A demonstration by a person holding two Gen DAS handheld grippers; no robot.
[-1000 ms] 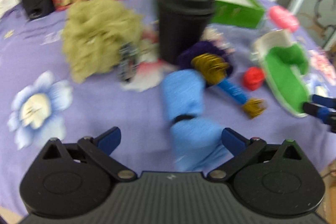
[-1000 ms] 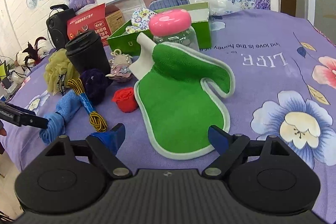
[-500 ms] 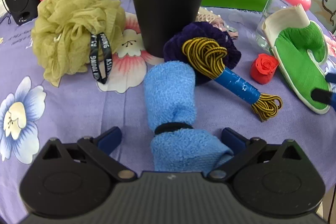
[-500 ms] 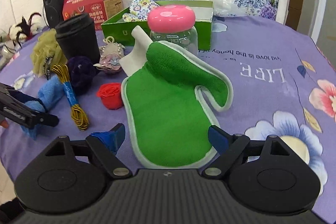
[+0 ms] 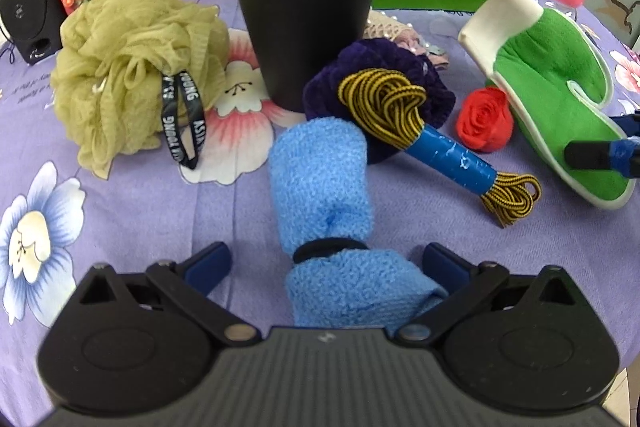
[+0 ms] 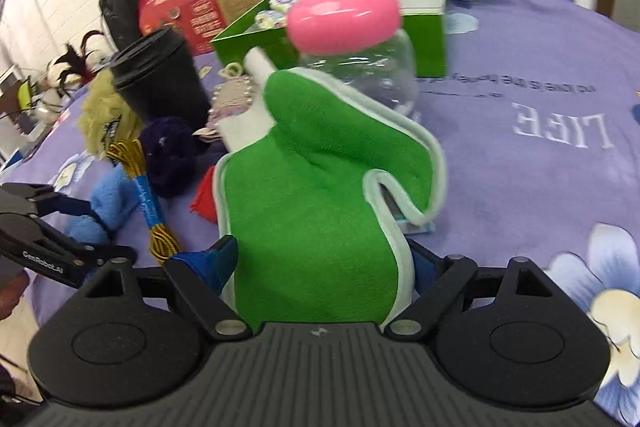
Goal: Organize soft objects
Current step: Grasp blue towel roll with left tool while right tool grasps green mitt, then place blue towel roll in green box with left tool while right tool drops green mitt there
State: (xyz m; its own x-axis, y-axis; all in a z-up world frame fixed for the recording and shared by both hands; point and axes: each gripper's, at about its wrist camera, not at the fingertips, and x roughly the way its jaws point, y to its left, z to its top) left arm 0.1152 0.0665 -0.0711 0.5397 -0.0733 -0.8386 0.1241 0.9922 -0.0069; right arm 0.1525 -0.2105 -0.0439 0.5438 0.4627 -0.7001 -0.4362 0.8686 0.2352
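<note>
Now both jaws gape wide: left astride blue towel (image 5: 324, 187), right astride green mitt (image 6: 320, 203).

My left gripper (image 5: 326, 263) is angled down at the table, jaws spread wide, one blue pad (image 5: 210, 261) out to the left, the other on the right. The towel (image 5: 320, 187) sits between them, and neither pad presses it. My right gripper (image 6: 320, 259) is tipped down too, jaws wide apart, either side of the mitt (image 6: 320, 195). Whether its pads touch the fabric I can't tell. From the right wrist camera, the left gripper shows at the left edge.
</note>
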